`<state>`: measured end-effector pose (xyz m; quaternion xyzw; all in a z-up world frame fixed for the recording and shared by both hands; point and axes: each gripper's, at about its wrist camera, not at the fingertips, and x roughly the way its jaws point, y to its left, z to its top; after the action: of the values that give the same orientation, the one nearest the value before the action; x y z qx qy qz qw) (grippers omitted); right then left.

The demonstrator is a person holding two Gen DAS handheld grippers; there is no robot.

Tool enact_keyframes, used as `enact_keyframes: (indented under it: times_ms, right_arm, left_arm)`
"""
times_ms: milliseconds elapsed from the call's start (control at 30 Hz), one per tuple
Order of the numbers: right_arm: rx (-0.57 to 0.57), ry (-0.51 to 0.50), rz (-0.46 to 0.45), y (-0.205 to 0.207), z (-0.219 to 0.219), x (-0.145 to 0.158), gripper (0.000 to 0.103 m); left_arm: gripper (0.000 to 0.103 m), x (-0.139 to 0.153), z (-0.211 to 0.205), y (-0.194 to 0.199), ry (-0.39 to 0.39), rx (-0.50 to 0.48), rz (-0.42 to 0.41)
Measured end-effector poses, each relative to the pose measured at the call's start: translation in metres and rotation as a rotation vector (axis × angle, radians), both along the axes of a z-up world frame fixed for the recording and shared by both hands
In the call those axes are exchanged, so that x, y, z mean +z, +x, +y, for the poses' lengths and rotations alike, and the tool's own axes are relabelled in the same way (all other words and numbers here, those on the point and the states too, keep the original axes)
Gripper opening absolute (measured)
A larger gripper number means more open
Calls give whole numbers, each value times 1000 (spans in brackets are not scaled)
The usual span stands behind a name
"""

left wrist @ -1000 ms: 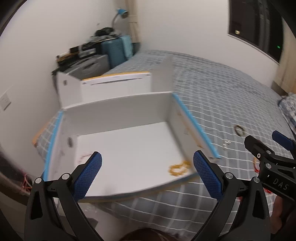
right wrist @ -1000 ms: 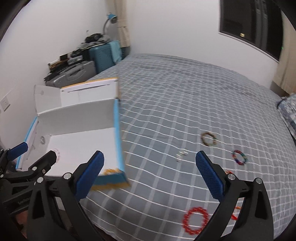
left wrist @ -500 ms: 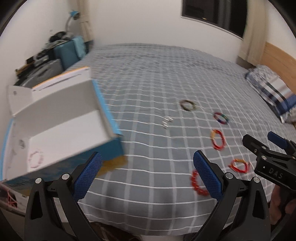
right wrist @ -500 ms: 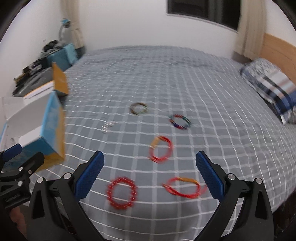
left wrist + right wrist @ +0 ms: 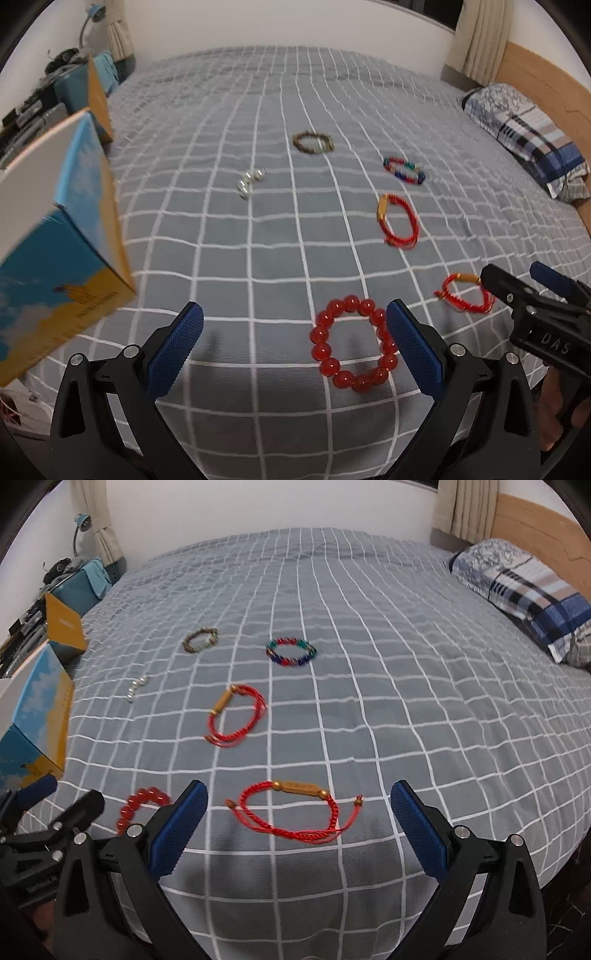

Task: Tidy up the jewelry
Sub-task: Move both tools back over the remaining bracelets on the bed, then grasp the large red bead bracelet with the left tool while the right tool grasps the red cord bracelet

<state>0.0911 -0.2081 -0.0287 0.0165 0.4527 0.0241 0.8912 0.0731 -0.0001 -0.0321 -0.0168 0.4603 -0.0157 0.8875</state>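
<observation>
Several bracelets lie on the grey checked bed. A red bead bracelet lies just ahead of my open, empty left gripper, by its right finger. A red cord bracelet with a gold tube lies between the fingers of my open, empty right gripper. Farther off are a second red cord bracelet, a multicoloured bead bracelet, a brown bead bracelet and a small silver piece. The blue and yellow box stands at the left.
A patterned pillow and wooden headboard are at the far right. Luggage and clutter stand beside the bed at far left. The bed's near edge is just below the grippers.
Both grippers have swung right, away from the open box and over the bracelets on the bed. Both stay open and empty.
</observation>
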Motion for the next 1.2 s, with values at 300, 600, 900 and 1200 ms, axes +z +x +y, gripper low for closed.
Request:
enact_keyframes:
  times_ms: [300, 600, 900, 1200]
  right_arm:
    - [4, 25, 48, 16, 2, -34, 95]
    - [-4, 40, 77, 25, 2, -53, 95]
    - [-33, 51, 86, 26, -5, -55, 74]
    - [-50, 31, 78, 24, -9, -52, 33]
  left_arm:
    - [97, -25, -8, 11, -16, -31, 19]
    - [97, -49, -28, 20, -6, -84, 41]
    - [69, -52, -27, 18, -15, -81, 52]
    - [34, -48, -20, 13, -13, -61, 56]
